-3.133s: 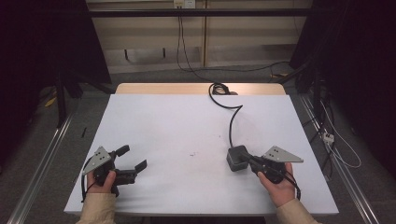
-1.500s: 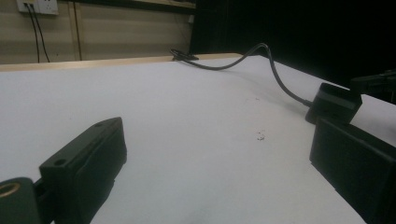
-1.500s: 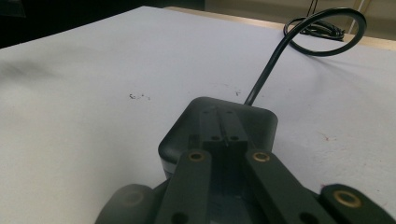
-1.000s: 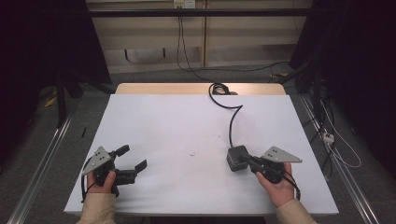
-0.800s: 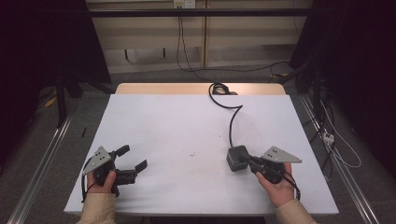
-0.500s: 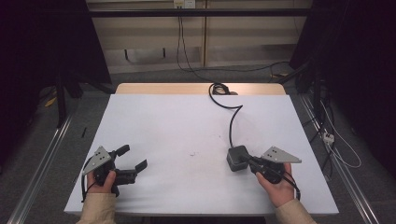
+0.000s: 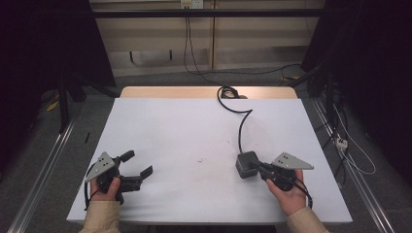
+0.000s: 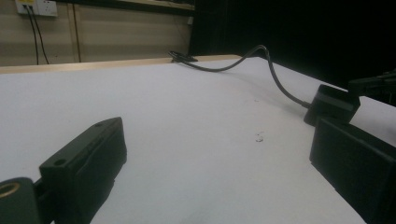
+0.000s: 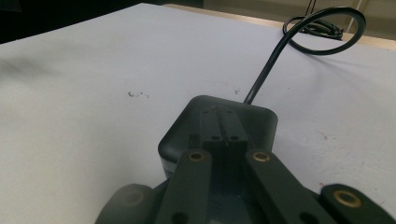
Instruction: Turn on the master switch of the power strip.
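On the white table [image 7: 184,121] a hand holds my left gripper [image 7: 137,163] at the front left, jaws wide open with nothing between them. The left gripper view looks between those jaws [image 8: 219,168] across bare tabletop. At the front right, another hand holds my right gripper [image 7: 253,165], its jaws shut together. Their tips lie over the top of a dark grey box [image 7: 244,165]. In the right gripper view the closed jaws [image 9: 223,133] rest above that box [image 9: 180,137]. I cannot tell if they touch it. A black cable [image 7: 240,128] runs from the box toward the far edge.
The cable ends in a coil [image 7: 227,92] on the wooden strip at the table's far edge. A few small dark specks [image 7: 199,160] mark the tabletop's middle. Metal rails [image 7: 43,165] run along the floor on both sides, and loose wires [image 7: 350,150] lie at the right.
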